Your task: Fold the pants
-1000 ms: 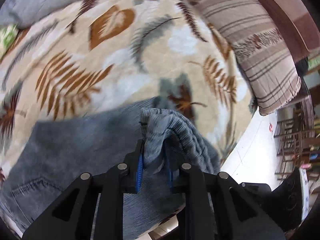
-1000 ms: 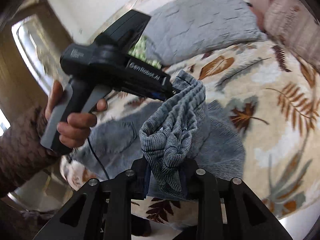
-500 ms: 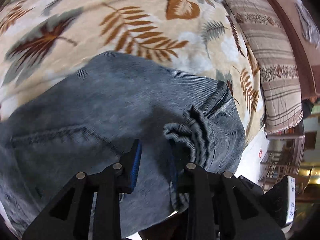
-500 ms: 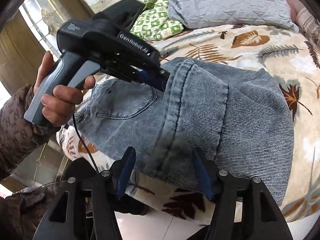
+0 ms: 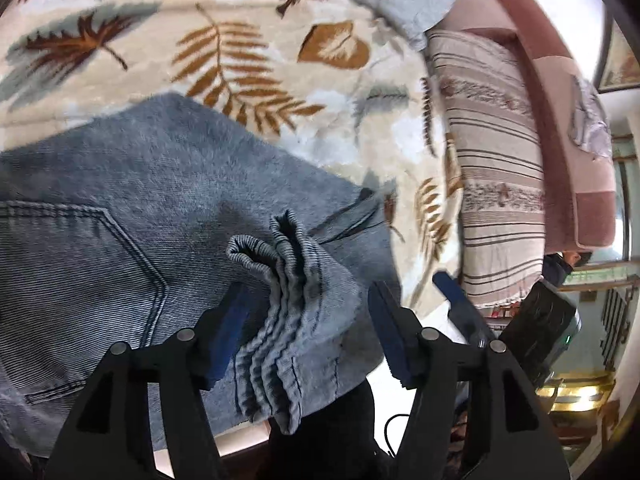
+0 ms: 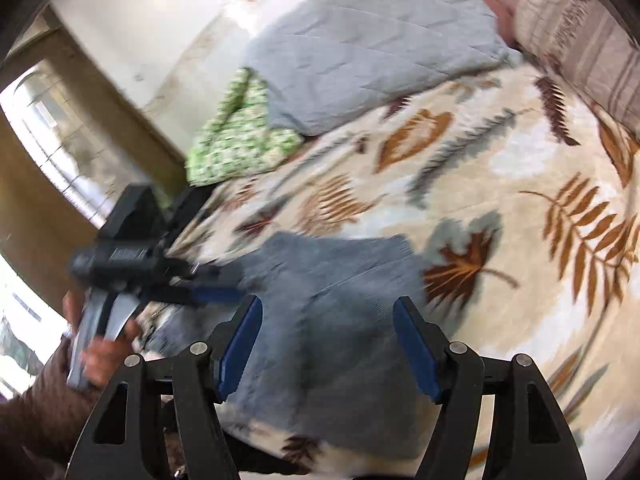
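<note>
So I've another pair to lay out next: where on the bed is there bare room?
The free patch is the leaf-print blanket between the folded jeans, the grey quilted pillow and the striped cushion. The near edge is crowded: jeans and both open grippers, left and right. The green patterned cloth fills the corner.

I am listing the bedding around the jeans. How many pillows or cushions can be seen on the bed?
3: a grey quilted pillow at the far side, a green patterned cushion left of it, a striped cushion on the right. Others may be hidden.
</note>
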### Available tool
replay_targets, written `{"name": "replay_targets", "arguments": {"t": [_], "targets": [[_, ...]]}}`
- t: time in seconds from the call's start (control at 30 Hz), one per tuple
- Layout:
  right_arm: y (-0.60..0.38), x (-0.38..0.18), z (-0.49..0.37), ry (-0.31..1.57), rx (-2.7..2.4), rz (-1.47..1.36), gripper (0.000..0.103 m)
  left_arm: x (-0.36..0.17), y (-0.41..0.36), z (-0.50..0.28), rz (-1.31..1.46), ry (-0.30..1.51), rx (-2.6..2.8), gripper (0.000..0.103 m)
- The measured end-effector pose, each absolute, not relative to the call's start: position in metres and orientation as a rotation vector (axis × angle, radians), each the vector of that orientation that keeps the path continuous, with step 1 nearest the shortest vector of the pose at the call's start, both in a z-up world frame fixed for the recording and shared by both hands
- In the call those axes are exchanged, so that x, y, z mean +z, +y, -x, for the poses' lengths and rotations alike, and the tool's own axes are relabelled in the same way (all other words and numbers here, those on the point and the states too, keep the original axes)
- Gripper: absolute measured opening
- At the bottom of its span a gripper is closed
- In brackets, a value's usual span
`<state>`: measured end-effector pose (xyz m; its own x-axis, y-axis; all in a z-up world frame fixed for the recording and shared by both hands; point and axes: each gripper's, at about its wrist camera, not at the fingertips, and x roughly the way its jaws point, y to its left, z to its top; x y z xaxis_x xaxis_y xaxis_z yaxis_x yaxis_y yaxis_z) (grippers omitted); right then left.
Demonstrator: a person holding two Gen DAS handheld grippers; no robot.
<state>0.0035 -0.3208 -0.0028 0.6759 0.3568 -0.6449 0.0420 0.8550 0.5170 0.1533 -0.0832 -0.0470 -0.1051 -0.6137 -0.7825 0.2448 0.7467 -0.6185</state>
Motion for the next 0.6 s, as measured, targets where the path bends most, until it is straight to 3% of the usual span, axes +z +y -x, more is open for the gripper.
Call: {"name": "replay_targets", "arguments": {"t": [0.1, 0.23, 0.33, 0.37, 0.43, 0.47, 0.5, 0.6], "targets": [[-0.332, -0.018, -0.028, 0.868, 0.165, -0.533, 0.068, -0.058, -0.081, -0.154, 0.346, 1.538, -0.727, 0.061], [-0.331, -0.039, -0.051, 0.933, 0.167, -0.507, 0.051, -0.066, -0.081, -0.153, 0.372, 1.55, -0.725, 0.061], [-0.327, -0.051, -0.061, 0.969, 0.163, -0.472, 0.047, -0.069, -0.085, -0.152, 0.382, 1.554, -0.747, 0.061], [-0.326, -0.054, -0.065, 0.984, 0.159, -0.458, 0.036, -0.069, -0.088, -0.151, 0.38, 1.55, -0.763, 0.059], [-0.32, -0.06, -0.072, 1.024, 0.166, -0.416, 0.019, -0.062, -0.095, -0.147, 0.354, 1.525, -0.798, 0.041], [-0.319, -0.058, -0.074, 1.024, 0.176, -0.403, 0.014, -0.057, -0.098, -0.146, 0.337, 1.507, -0.81, 0.022], [-0.317, -0.048, -0.074, 0.998, 0.187, -0.381, 0.012, -0.047, -0.1, -0.144, 0.324, 1.473, -0.832, 0.015], [-0.317, -0.017, -0.069, 0.881, 0.198, -0.351, 0.01, -0.021, -0.1, -0.145, 0.283, 1.34, -0.844, 0.015]]}}
